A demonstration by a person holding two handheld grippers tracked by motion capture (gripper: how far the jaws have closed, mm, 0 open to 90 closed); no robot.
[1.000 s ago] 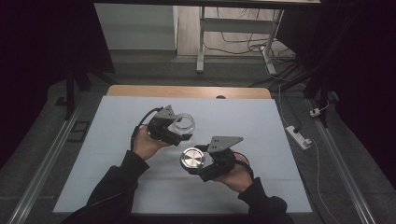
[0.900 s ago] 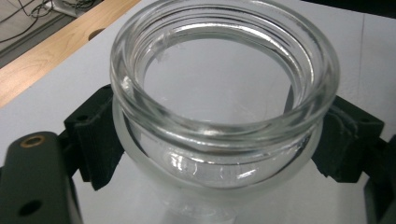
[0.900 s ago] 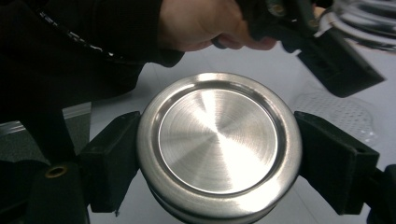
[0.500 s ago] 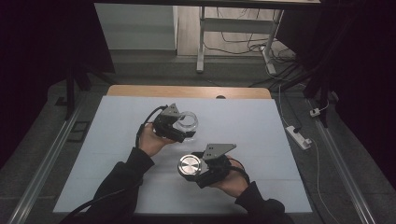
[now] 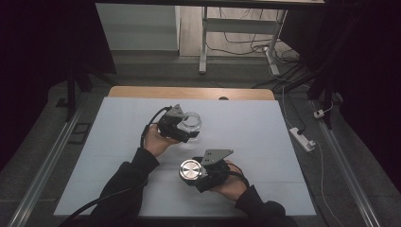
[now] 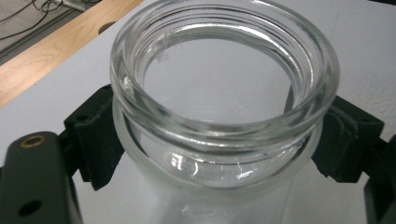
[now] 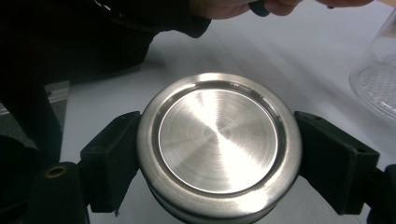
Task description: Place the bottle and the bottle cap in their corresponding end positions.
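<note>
The table (image 5: pixel 265 132) is the biggest thing here, its top covered in a pale sheet, with a strip of bare wood (image 5: pixel 142 92) showing along the far edge. Beyond the right edge, on the grey floor, lies a white power strip (image 5: pixel 302 138) with its cable.

The person's forearms come in over the near edge, dark sleeves up to the wrists. The left hand-held gripper (image 5: pixel 182 126) sits a little left of the table's middle, well in from every edge, its black cable looping back toward the near edge. Its jaws are closed against the sides of a clear glass jar (image 5: pixel 190 122), one black pad on each flank just under the threaded neck. In the left gripper view the jar (image 6: pixel 224 93) stands with its open mouth up, the pads pressing it from either side, the pale table top visible through the glass.

The right hand-held gripper (image 5: pixel 197 171) is nearer the near edge, just right of the other and apart from it, a grey three-cornered plate on top. Its jaws are clamped on a round metal lid (image 5: pixel 190 170), smaller than the jar. In the right gripper view the lid (image 7: pixel 218 140) lies flat between the two pads, brushed face up, rim gripped on both sides, with part of the jar at the right margin.
</note>
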